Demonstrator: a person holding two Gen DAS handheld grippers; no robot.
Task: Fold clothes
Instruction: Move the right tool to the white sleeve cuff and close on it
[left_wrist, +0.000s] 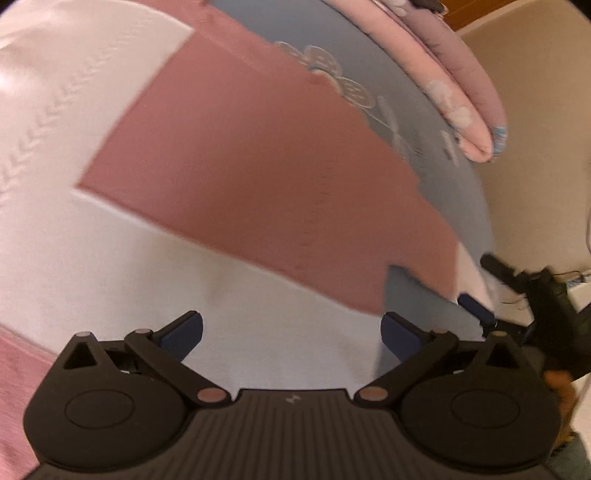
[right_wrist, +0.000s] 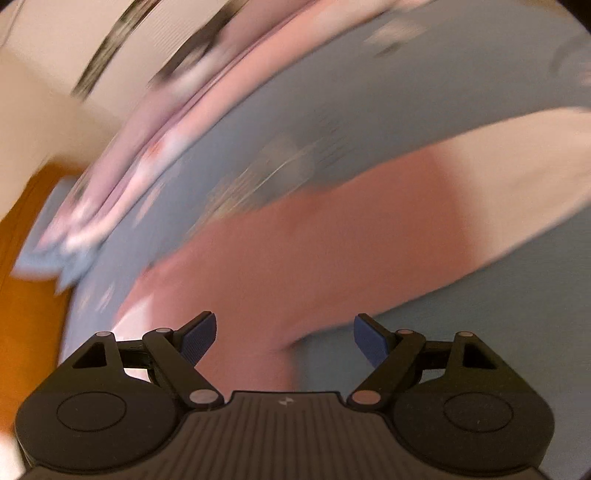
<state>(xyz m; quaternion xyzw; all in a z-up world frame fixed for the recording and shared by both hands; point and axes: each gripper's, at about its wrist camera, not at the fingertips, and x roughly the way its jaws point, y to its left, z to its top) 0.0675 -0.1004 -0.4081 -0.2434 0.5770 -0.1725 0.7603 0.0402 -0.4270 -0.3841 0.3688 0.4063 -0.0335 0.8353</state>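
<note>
Garment (left_wrist: 258, 177) lies flat, long axis running diagonally.

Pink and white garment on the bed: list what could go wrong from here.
1. Both grippers, left and right, are open and hold nothing, so the pink and white garment may lie unevenly.
2. The right wrist view is blurred; a grasp now could miss.
3. The folded quilt lies close and could snag.

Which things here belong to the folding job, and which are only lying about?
For the job:
- pink and white garment, spread flat
- left claw, open
- right claw, open

Lying about:
- blue bedsheet with flower print
- folded pink quilt
</note>
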